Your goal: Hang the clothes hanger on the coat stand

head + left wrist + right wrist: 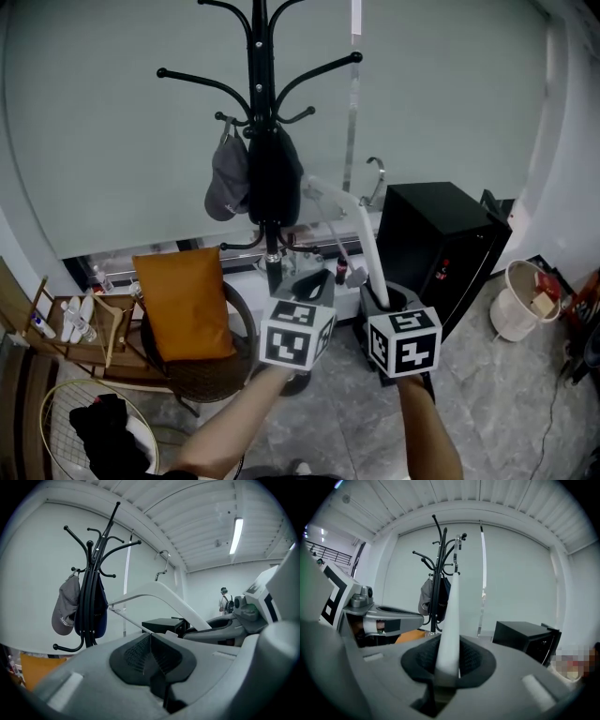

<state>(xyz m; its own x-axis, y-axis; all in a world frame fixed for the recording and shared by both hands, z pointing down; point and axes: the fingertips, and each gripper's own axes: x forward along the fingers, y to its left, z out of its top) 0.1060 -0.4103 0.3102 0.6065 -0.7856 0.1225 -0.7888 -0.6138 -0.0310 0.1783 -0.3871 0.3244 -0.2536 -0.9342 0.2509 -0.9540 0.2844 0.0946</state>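
Up ahead against the blind, the black coat stand (pixel 259 112) carried a cap (pixel 225 183) and a dark bag (pixel 274 183). Short of it, the white clothes hanger (pixel 367 246) was aloft: probably light, stiff, slick plastic, best gripped by its arms, leaving the hook (pixel 162 559) free. Right gripper (pixel 449 667) was clamped on one broad arm. Left gripper (pixel 151 653) looked pinched on the thin lower bar, though that contact was hard to confirm.

We see soft, even indoor light, brightest at the ceiling strip lamp (pixel 236 536) in the left gripper view; the coat stand (pixel 260 112) reads as a dark silhouette against the pale blind (pixel 112 141). Both gripper views bow strongly, fall to black corners, and blur whatever lies nearest the lens.
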